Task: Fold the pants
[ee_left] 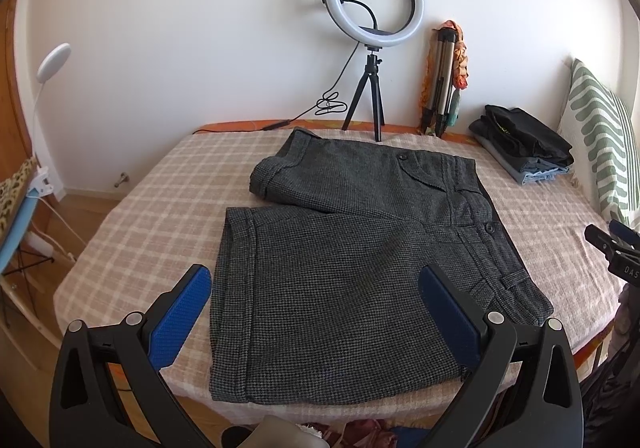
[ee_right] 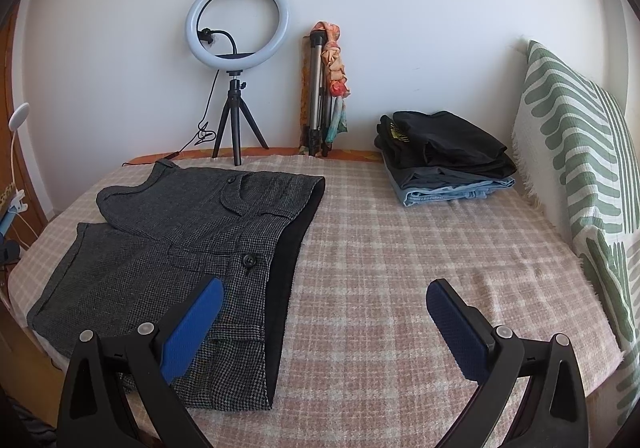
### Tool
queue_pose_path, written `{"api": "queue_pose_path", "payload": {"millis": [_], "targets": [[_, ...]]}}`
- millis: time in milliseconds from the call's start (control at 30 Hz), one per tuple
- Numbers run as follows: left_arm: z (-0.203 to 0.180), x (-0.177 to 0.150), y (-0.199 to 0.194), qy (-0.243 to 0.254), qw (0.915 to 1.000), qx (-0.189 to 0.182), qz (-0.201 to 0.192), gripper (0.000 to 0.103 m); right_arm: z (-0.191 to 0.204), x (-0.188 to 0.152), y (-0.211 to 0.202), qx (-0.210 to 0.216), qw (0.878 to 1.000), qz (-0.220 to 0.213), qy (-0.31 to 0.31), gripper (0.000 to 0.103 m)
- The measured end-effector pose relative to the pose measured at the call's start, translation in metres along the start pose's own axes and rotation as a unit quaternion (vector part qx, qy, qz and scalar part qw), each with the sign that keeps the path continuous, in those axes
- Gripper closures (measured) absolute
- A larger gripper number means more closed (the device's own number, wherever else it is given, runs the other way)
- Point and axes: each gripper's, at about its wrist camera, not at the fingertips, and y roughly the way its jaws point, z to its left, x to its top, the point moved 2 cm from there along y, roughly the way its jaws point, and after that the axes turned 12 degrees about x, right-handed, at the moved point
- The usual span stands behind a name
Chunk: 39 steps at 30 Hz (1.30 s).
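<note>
Grey houndstooth shorts [ee_left: 340, 272] lie spread flat on the pink checked bed cover [ee_left: 152, 192], waistband to the right, legs to the left. They also show in the right wrist view [ee_right: 168, 260], at the left. My left gripper [ee_left: 316, 304] is open and empty, held above the near leg. My right gripper [ee_right: 324, 320] is open and empty, held above the waistband's near end and the bare cover [ee_right: 400, 268] beside it. Part of the right gripper shows at the right edge of the left wrist view [ee_left: 616, 248].
A ring light on a small tripod [ee_left: 374, 4] and a folded tripod [ee_left: 442, 80] stand against the back wall. A stack of folded clothes [ee_right: 444, 156] lies at the back right. A green-striped pillow [ee_right: 576, 176] leans at the right. The bed's near edge is just below the grippers.
</note>
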Motion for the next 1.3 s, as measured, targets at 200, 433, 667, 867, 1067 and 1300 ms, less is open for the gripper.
{"api": "queue_pose_path", "payload": {"millis": [200,433,667,867,1067,1300], "targets": [[0.0009,-0.0003,0.0003,0.000,1.0000,0.001,0.000,0.000,-0.0007,0.0000,-0.0005,0.000,1.000,0.000,0.002,0.000],[0.0006,-0.0002,0.0006,0.000,1.0000,0.000,0.000,0.000,-0.0013,0.0004,-0.0009,0.001,1.000,0.000,0.002,0.000],[0.0012,0.0000,0.0006,0.000,1.0000,-0.001,0.000,0.000,-0.0012,0.0005,-0.0010,0.001,1.000,0.000,0.002,0.000],[0.0011,0.0002,0.0004,0.000,1.0000,0.002,0.000,0.000,-0.0017,0.0003,-0.0002,0.004,1.000,0.002,0.004,0.000],[0.0005,-0.0002,0.0006,0.001,1.0000,0.000,0.000,0.000,-0.0017,-0.0003,-0.0006,0.004,1.000,0.002,0.004,0.000],[0.0003,-0.0015,0.0018,0.002,1.0000,0.002,0.001,0.000,-0.0009,-0.0001,-0.0009,0.007,1.000,0.002,0.003,0.000]]}}
